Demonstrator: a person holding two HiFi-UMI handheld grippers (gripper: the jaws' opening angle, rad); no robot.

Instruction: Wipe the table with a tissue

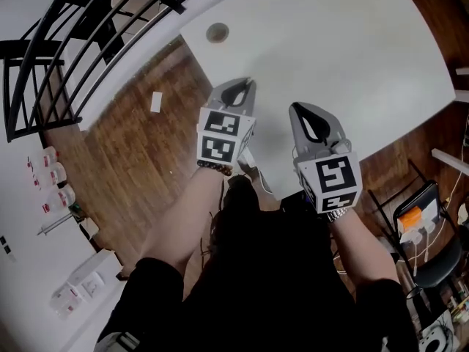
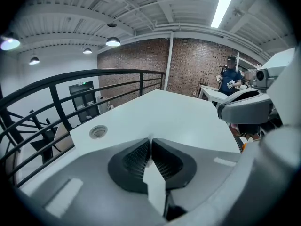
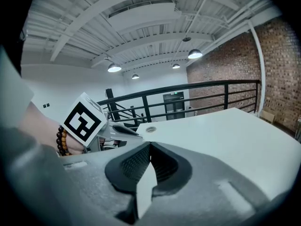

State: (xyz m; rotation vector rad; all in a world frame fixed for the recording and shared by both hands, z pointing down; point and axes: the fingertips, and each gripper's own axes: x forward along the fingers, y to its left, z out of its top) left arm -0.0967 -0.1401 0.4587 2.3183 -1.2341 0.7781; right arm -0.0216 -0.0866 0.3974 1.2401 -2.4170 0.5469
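Bare forearms (image 1: 183,218) reach forward from the person's dark clothing, each hand holding a gripper at the near edge of a white table (image 1: 330,42). On the left gripper (image 1: 249,83) the jaws are pressed together with nothing between them. Just beside it, the right gripper (image 1: 294,107) is closed the same way. A round grommet (image 1: 218,32) sits in the tabletop beyond the left gripper. A black railing (image 1: 73,35) runs along the table's left side, above a wooden floor (image 1: 146,145).
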